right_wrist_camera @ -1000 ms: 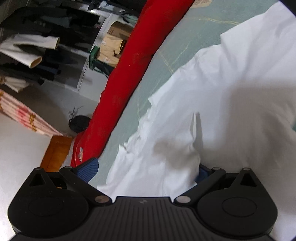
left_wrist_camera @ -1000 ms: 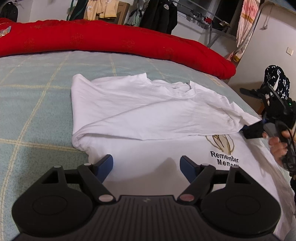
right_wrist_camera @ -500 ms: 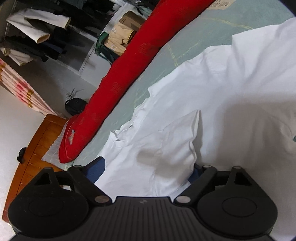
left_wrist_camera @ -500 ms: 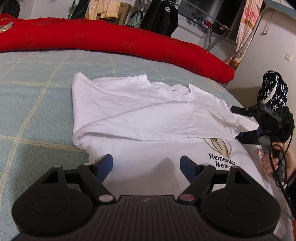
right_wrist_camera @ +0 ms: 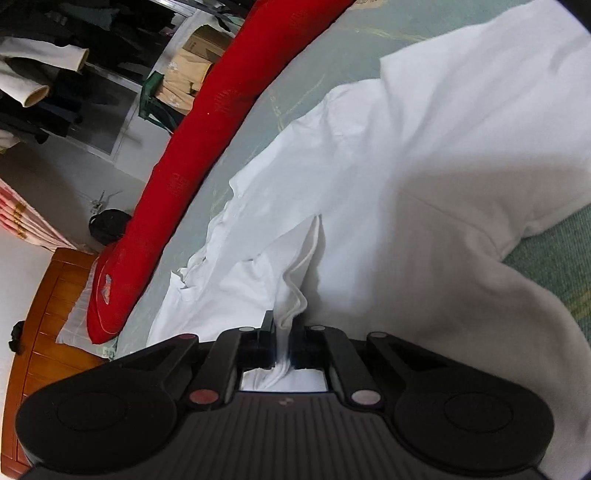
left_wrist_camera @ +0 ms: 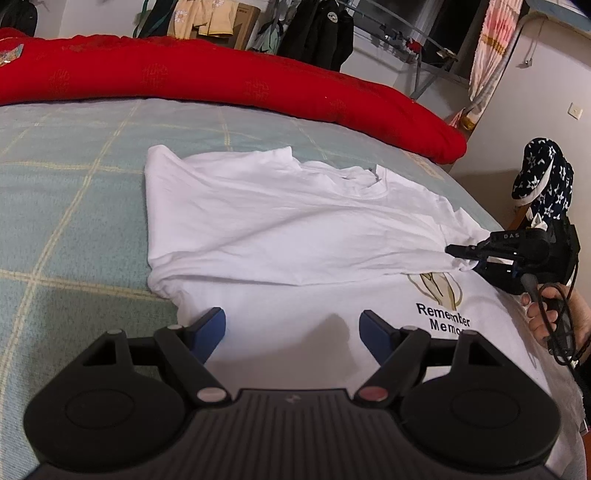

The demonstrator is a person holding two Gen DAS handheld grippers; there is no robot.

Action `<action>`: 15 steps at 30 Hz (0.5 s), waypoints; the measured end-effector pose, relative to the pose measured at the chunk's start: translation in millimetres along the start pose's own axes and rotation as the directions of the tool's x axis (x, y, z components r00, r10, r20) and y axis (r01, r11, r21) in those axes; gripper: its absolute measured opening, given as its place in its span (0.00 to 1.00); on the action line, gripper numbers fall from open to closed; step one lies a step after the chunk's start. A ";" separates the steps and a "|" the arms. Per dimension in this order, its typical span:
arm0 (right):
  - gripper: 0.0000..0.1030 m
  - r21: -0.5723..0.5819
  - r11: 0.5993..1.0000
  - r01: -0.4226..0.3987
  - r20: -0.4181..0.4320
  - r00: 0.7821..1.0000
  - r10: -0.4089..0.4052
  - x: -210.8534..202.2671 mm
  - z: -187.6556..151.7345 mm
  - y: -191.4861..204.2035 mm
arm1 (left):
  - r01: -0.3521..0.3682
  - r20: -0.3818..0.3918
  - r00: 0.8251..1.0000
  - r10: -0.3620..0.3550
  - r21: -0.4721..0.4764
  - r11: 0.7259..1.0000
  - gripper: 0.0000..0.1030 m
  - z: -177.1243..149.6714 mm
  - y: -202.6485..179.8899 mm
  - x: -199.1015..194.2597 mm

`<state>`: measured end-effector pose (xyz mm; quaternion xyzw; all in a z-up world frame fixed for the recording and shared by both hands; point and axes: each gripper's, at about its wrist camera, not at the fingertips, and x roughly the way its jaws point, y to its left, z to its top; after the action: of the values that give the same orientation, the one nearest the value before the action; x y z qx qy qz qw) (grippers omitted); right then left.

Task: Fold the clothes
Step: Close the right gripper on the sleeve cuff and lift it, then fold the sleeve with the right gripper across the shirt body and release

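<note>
A white T-shirt (left_wrist_camera: 280,229) with a printed motif and black lettering lies partly folded on the bed, its left side turned over the chest. In the left wrist view my left gripper (left_wrist_camera: 293,325) hovers open over the shirt's near hem, nothing between its blue pads. My right gripper (left_wrist_camera: 461,254) sits at the shirt's right edge, held by a hand (left_wrist_camera: 550,314). In the right wrist view the right gripper (right_wrist_camera: 282,345) is shut on a pinched fold of the T-shirt (right_wrist_camera: 424,166), near the sleeve hem (right_wrist_camera: 295,295).
A pale green checked bedsheet (left_wrist_camera: 66,206) covers the bed. A long red quilt roll (left_wrist_camera: 221,85) lies along the far side. Hanging clothes and a cardboard box (left_wrist_camera: 236,14) stand behind. A wooden headboard (right_wrist_camera: 40,332) and a star-patterned slipper (left_wrist_camera: 543,177) are at the right.
My right gripper went from wide open over the sleeve to shut, pinching the white fabric. The left gripper stayed still and open.
</note>
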<state>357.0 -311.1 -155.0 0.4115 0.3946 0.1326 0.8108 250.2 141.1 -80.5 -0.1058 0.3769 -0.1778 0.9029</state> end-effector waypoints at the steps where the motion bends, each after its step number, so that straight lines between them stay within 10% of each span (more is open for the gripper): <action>1: 0.05 0.000 1.000 -0.005 -0.006 1.000 0.006 -0.9 1.4 0.0 | -0.001 -0.001 1.000 0.001 0.001 1.000 0.77 0.0 -0.3 0.2; 15: 0.09 -0.285 0.958 0.037 0.041 0.999 -0.026 -15.4 48.8 89.5 | -0.013 -0.007 1.000 0.013 0.014 1.000 0.77 0.6 -2.4 1.9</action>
<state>393.3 -290.9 -60.6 0.2862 0.3628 0.1677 0.8708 251.3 138.2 -80.5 -0.0965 0.3793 -0.1750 0.9035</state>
